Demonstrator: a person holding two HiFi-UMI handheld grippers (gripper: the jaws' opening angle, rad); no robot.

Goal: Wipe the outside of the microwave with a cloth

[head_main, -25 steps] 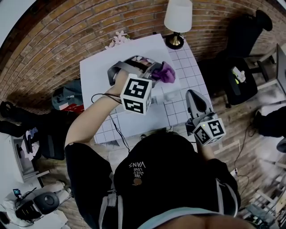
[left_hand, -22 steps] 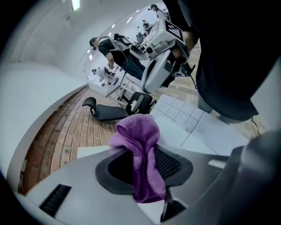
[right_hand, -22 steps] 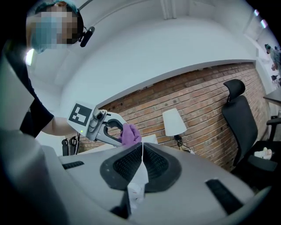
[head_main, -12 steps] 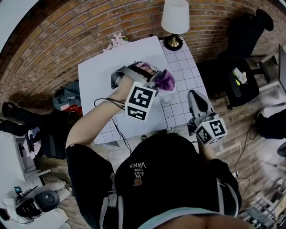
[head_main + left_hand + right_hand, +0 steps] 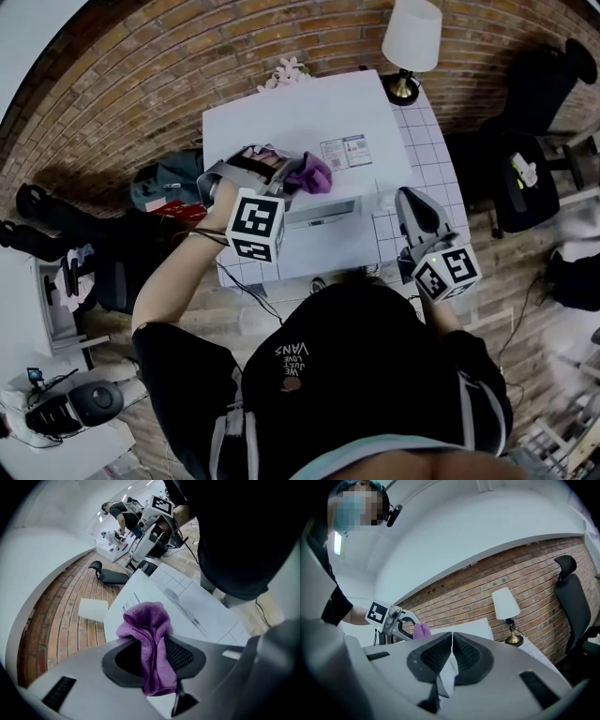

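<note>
The person's black-shirted torso fills the near part of the head view, with an arm reaching out on each side.

The right gripper hangs near the right of the microwave, over the tiled counter. Its own view shows the jaws pressed together with nothing between them.

The left gripper reaches farther in. Its jaws are clamped on a purple cloth, which is bunched into a loose knob beyond the pads and trails back between them. The bunch sits over the white top of the microwave, near its near edge and just left of a printed label. Whether the cloth presses on the top or hovers just above it cannot be told.

The microwave's front face and its long handle lie just near of the cloth, between the two grippers.

Far right of the microwave, a lamp with a white shade and a brass base stands on the counter. A brick wall is behind it all. A black chair stands on the floor to the right.
</note>
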